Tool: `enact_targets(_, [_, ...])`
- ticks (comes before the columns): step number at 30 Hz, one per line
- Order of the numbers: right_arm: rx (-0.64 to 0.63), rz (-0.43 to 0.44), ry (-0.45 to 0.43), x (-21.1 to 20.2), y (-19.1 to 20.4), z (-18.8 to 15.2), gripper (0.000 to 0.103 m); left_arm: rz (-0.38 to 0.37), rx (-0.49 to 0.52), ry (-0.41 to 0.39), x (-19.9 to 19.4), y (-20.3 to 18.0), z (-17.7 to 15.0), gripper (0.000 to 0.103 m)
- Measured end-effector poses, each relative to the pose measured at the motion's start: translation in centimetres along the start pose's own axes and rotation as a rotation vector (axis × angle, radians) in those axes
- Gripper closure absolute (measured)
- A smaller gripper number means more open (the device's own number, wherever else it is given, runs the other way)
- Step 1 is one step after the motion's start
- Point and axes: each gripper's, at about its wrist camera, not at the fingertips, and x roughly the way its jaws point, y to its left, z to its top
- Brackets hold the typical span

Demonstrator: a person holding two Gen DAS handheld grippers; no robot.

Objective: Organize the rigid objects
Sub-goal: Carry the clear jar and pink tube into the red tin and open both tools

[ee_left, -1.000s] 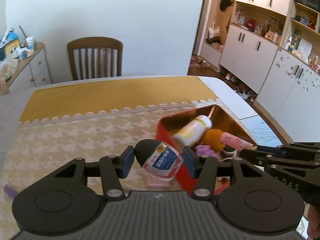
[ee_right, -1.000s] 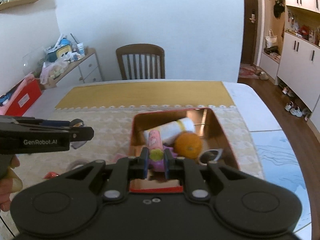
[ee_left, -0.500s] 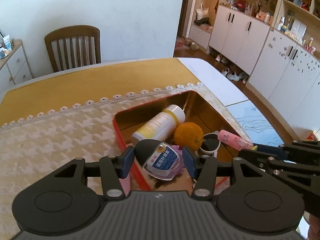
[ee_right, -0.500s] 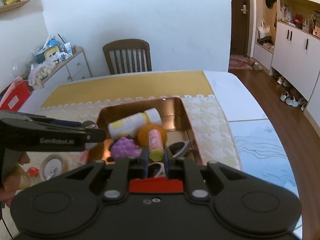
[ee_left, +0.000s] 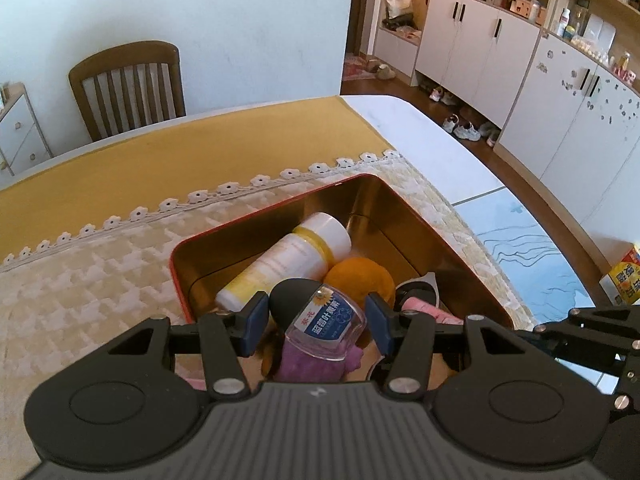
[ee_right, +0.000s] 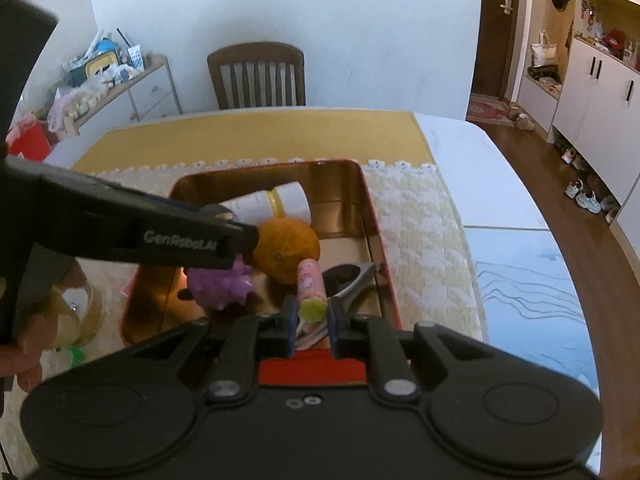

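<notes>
Black hand-held gripper [ee_left: 316,316] with blue pads, silver screws.

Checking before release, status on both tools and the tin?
Left tool shut on clear bottle, over red tin. Right tool shut on pink tube, also over tin. Orange, purple toy, white bottle crowd below.

a lived-in home, the dining corner of a flat. a round white table [ee_left: 424,120] wears a mustard cloth [ee_left: 160,160] and a lace-edged cream runner [ee_left: 80,272], with a slatted wooden chair [ee_left: 128,88] pushed up behind it. white cupboards [ee_left: 480,56] along the wall carry bottles and trinkets on open shelves, shoes [ee_left: 460,128] sit on the wood floor below them, a cloth bag [ee_left: 398,2] hangs by the doorway, and a low sideboard [ee_right: 136,88] is heaped with household clutter.
</notes>
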Motion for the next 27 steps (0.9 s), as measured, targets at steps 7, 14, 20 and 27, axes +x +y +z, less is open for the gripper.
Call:
enact_targets(7, [-0.028, 0.001, 0.032, 1.1, 0.2, -0.1, 0.089, 0.007, -0.011, 0.025, 1.3, -0.1, 0.1, 0.051])
enact_targets(14, [-0.031, 0.025, 0.056, 1.5, 0.1, 0.0, 0.088, -0.004, -0.039, 0.030, 1.5, 0.3, 0.2, 0.051])
enact_targets(20, [-0.032, 0.034, 0.056, 1.2, 0.2, 0.0, 0.081, -0.029, -0.052, 0.035, 1.2, 0.5, 0.0, 0.051])
enact_targets(27, [-0.018, 0.040, 0.039, 0.5, 0.0, -0.2, 0.074, -0.044, -0.052, 0.017, 0.0, 0.7, -0.5, 0.049])
